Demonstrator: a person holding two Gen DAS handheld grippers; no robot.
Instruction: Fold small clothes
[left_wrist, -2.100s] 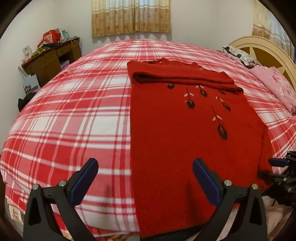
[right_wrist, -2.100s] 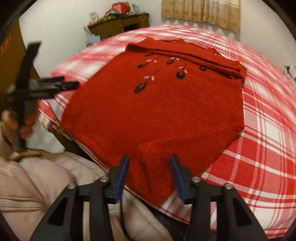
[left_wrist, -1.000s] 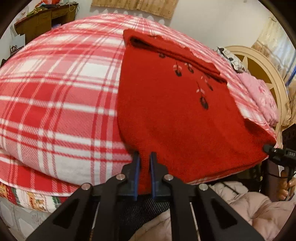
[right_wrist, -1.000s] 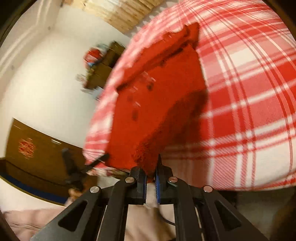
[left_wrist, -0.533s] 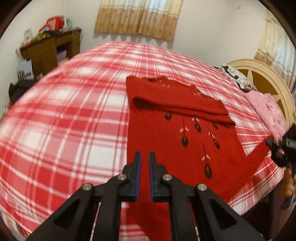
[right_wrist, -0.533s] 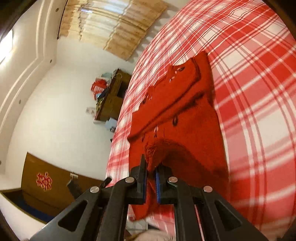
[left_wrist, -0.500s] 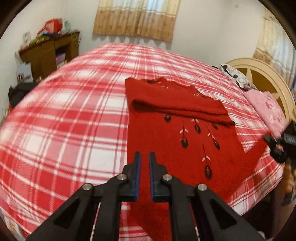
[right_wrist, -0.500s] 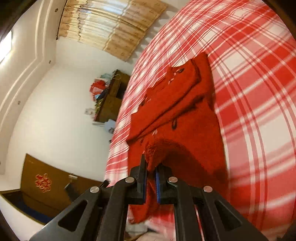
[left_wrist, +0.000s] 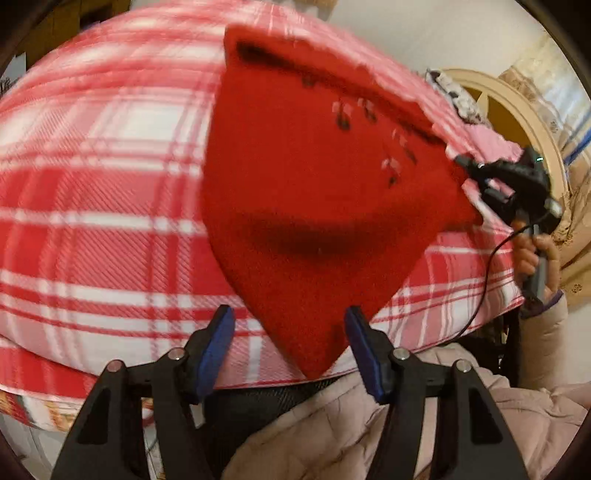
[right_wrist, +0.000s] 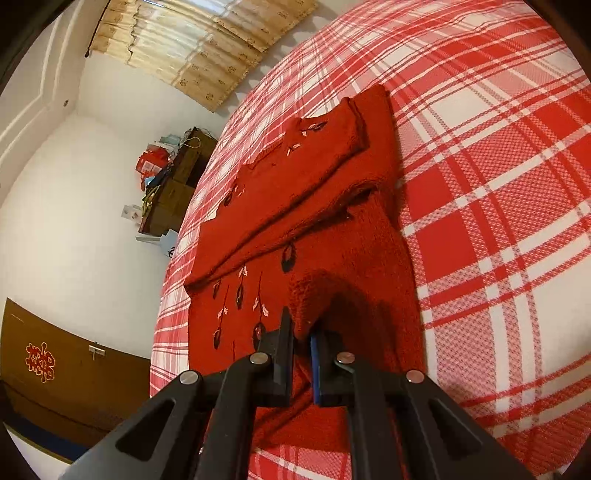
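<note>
The red sweater (right_wrist: 325, 236) fills the middle of both views, spread on the plaid bedspread (right_wrist: 498, 184), sleeves already folded across the chest near the top of the frame and the hem end nearest you. Your right gripper (right_wrist: 303, 343) is clamped tight on a bunched hem corner at lower centre of its view, lifted a bit off the bed. Your left gripper (left_wrist: 291, 339) is wide open, and the other hem corner hangs between its pads without touching either. So honestly I'd get that left side pinched first, well into the knit and not just the tip, because this stuff looks thick and floppy. Then carry both corners up level toward the collar, or the fold line will probably go diagonal. The left view is blurry, so take it slow.
</note>
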